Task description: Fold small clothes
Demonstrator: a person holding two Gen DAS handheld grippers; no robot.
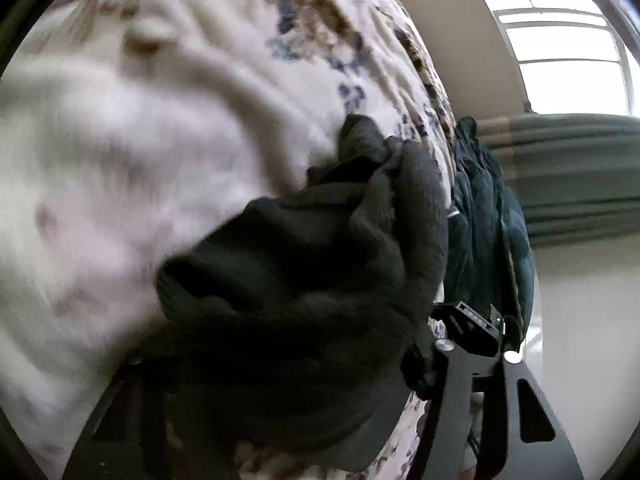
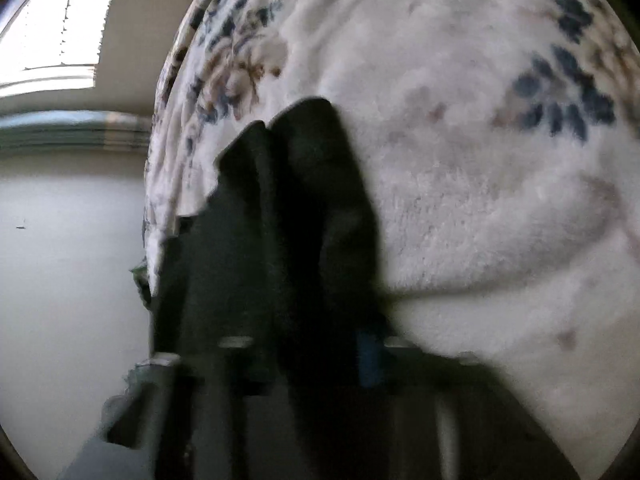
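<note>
Both grippers, left gripper (image 1: pixel 304 360) and right gripper (image 2: pixel 304 344), have jaws clamped on the dark garment (image 1: pixel 304 264), holding it over the bed (image 1: pixel 120 160) for folding.

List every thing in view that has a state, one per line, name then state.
dark sock: bunched up, unfolded, lying on the blanket, filling the gap between the left gripper's fingers.
blanket: spread out, rumpled into soft ridges.
left gripper: around the sock; grip unclear.
right gripper: blurred, dark cloth between its fingers; grip unclear.
dark jacket: hanging beyond the blanket's edge.
</note>
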